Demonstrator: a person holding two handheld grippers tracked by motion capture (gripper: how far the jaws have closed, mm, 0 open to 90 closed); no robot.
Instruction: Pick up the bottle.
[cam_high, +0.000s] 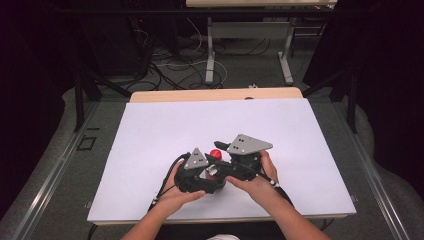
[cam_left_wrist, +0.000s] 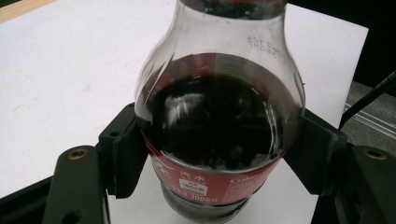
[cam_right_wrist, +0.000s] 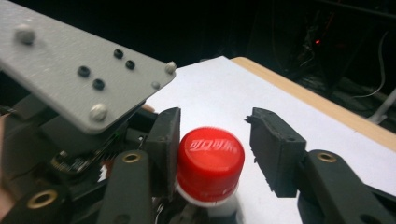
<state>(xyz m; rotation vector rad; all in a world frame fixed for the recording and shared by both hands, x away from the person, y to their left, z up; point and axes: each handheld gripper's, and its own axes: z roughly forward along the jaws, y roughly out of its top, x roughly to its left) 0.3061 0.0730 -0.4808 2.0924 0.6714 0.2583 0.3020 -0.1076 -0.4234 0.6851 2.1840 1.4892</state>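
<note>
In the lower middle of the high view, on the white sheet covering the table (cam_high: 150, 150), the small clear plastic bottle of dark cola with a red label (cam_left_wrist: 217, 135) stands between the two hands, its round red screw cap (cam_high: 215, 153) just showing between the grey plates. The left gripper (cam_left_wrist: 215, 158) has its black jaws pinched on the bottle's belly from both sides, low in the left gripper view. In the right gripper view's lower centre, the right gripper (cam_right_wrist: 215, 144) has its jaws spread around the cap: the left pad touches its side, while the right pad stands clear with a gap.
</note>
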